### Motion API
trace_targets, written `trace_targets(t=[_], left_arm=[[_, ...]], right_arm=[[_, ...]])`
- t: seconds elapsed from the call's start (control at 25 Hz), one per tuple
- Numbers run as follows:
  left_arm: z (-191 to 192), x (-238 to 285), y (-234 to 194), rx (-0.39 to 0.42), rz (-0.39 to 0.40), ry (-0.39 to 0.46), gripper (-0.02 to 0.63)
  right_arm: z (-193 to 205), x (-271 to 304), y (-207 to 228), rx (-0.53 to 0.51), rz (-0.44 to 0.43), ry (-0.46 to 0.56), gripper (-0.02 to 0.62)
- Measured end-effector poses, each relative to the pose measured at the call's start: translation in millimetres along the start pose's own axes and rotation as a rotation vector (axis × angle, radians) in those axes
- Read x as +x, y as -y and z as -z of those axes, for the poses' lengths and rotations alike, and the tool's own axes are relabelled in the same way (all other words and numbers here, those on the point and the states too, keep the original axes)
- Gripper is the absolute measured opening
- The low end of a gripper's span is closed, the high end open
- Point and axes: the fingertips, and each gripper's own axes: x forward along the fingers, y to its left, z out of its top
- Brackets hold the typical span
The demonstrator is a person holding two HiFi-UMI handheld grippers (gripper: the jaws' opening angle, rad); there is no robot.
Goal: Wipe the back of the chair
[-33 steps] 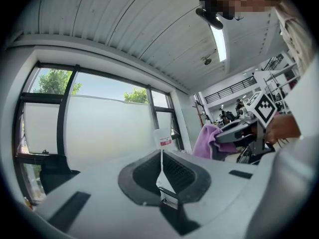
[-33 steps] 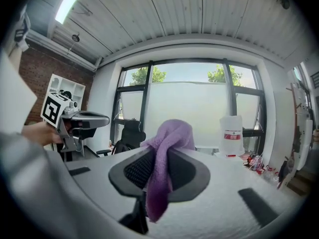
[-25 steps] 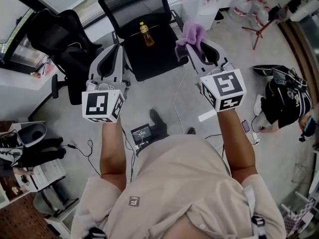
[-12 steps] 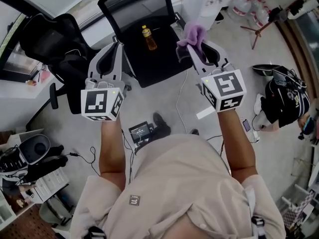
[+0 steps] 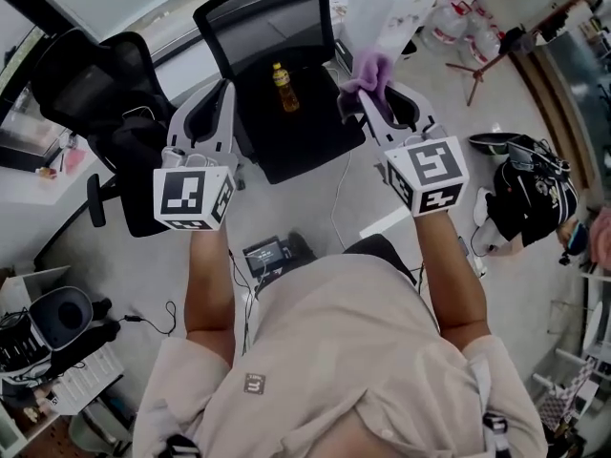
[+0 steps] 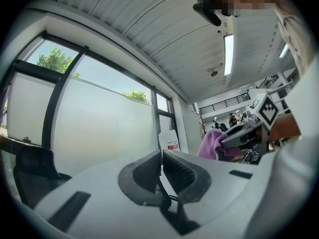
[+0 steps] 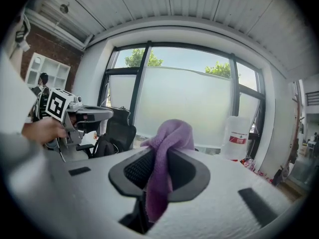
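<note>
A black mesh office chair stands ahead of me, its backrest (image 5: 272,12) upright at the top of the head view. A small bottle (image 5: 283,86) with yellow drink lies on its seat (image 5: 305,127). My right gripper (image 5: 370,101) is shut on a purple cloth (image 5: 370,68), held over the seat's right edge. In the right gripper view the cloth (image 7: 167,148) hangs bunched between the pads. My left gripper (image 5: 221,93) hovers at the seat's left side, jaws shut with nothing between them (image 6: 162,166). Neither gripper touches the backrest.
A second black chair (image 5: 95,84) stands left of the first. A white cabinet (image 5: 382,3) with a water jug (image 7: 238,138) is behind to the right. A tripod (image 5: 487,60), a black bag (image 5: 535,198), floor cables and a small device (image 5: 270,254) lie around me.
The floor and both chairs have slid a little lower and nearer in the head view. Both grippers keep the same pose, and the cloth stays clamped in the right one.
</note>
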Motion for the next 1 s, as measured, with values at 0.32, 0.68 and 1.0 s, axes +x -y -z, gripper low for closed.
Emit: trace_targets(t=[0.32, 0.68, 1.0], left_arm=[[-13, -38, -49, -0.004, -0.083, 0.039, 0.014], [-7, -71, -82, 0.046, -0.151, 0.022, 0.014], [-11, -56, -85, 0.068, -0.153, 0.015, 0.014]], right_arm=[[-27, 33, -21, -0.048, -0.03, 0.018, 0.064], [-36, 81, -39, -0.036, -0.086, 0.073, 0.064], [-39, 106, -40, -0.049, -0.125, 0.082, 0.064]])
